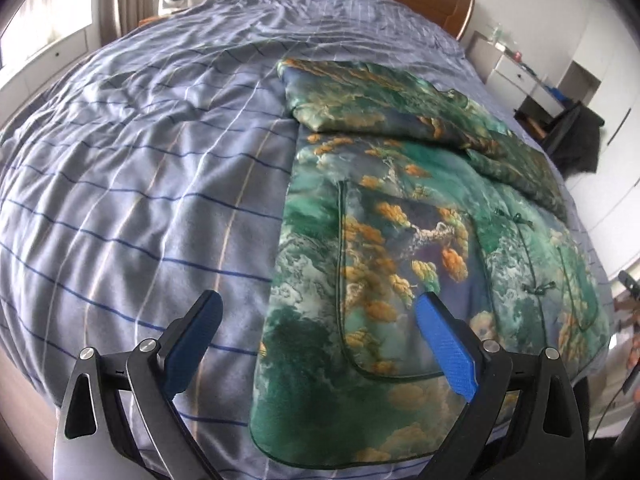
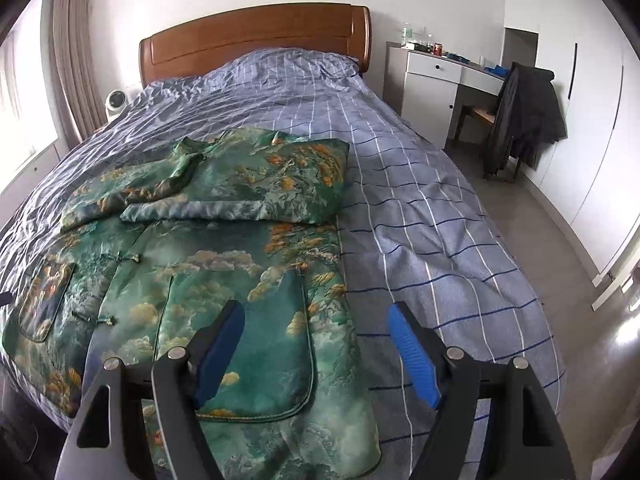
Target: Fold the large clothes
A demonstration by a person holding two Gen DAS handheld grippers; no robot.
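**Two open grippers above a green jacket on a bed**

Two views show the same bed from its foot end. A green jacket point(image 1: 400, 264) printed with orange and white clouds lies flat on the blue checked bedspread point(image 1: 140, 184), front side up, with its hem nearest the cameras and its collar toward the wooden headboard point(image 2: 256, 36). Both sleeves are folded across the chest, forming a band over the upper part of the garment. Patch pockets and knot buttons show on the lower front.

The left gripper point(image 1: 320, 344) hovers over the jacket's left hem corner, fingers spread wide with nothing between them; one blue pad is over the bedspread, the other over the jacket's pocket. The right gripper point(image 2: 316, 348) hovers over the opposite hem edge, likewise spread wide and empty, one pad over the jacket and one over the bedspread.

A white desk point(image 2: 436, 76) stands right of the headboard, with a dark coat point(image 2: 520, 116) draped on a chair beside it. A small white fan point(image 2: 117, 101) sits left of the bed.
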